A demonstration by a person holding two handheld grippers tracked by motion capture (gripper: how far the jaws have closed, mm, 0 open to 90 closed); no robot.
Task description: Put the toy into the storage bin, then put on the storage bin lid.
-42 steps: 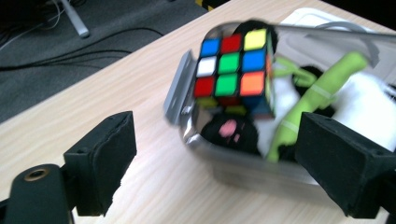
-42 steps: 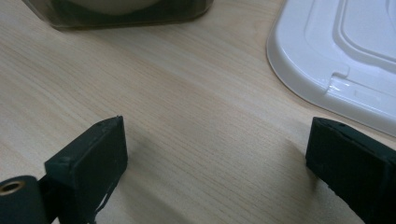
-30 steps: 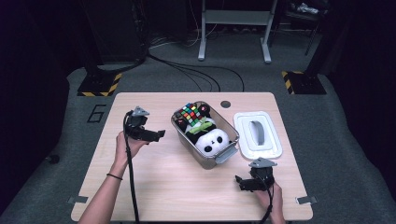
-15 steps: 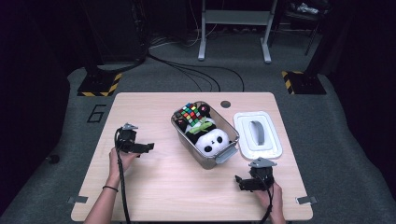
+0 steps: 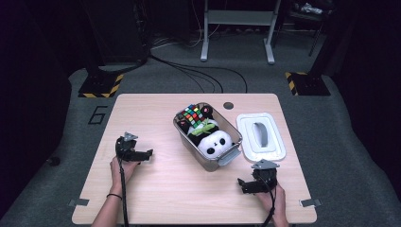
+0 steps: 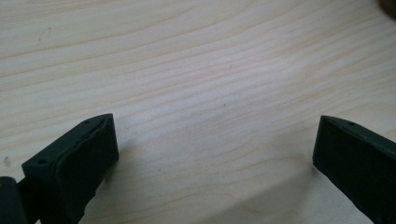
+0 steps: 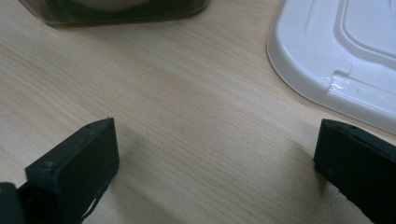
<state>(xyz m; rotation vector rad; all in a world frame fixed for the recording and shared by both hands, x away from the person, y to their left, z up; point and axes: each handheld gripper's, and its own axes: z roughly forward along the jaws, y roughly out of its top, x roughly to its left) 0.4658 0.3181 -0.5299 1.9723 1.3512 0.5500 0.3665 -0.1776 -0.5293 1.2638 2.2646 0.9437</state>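
Left gripper [image 5: 150,154] sits low over bare table [image 5: 189,189], jaws spread wide with nothing but wood grain between them, and the left gripper view confirms it: two black jaws far apart, pale boards in the gap. Across on the near right, the right gripper [image 5: 242,185] rests close to the tabletop too; its jaws have just been opening and now stand wide, nothing between them. In the right gripper view [image 7: 215,163] the empty wood runs ahead to the white lid [image 7: 336,56], whose rounded corner lies just beyond the right-hand jaw, and to the bottom edge of the clear bin [image 7: 116,11] at the top.

Out from the tools: the bin [image 5: 232,153] stands at the middle of the table, turned at an angle, uncovered. Inside lie a panda toy [image 5: 213,142] at the near end, something green [image 5: 203,126] behind it, and a colourful puzzle cube [image 5: 191,113] at the far end. The lid [image 5: 261,137] lies flat just right of the bin. A small dark round spot [image 5: 228,105] sits near the far table edge.

Open wood lies between each gripper and the bin.
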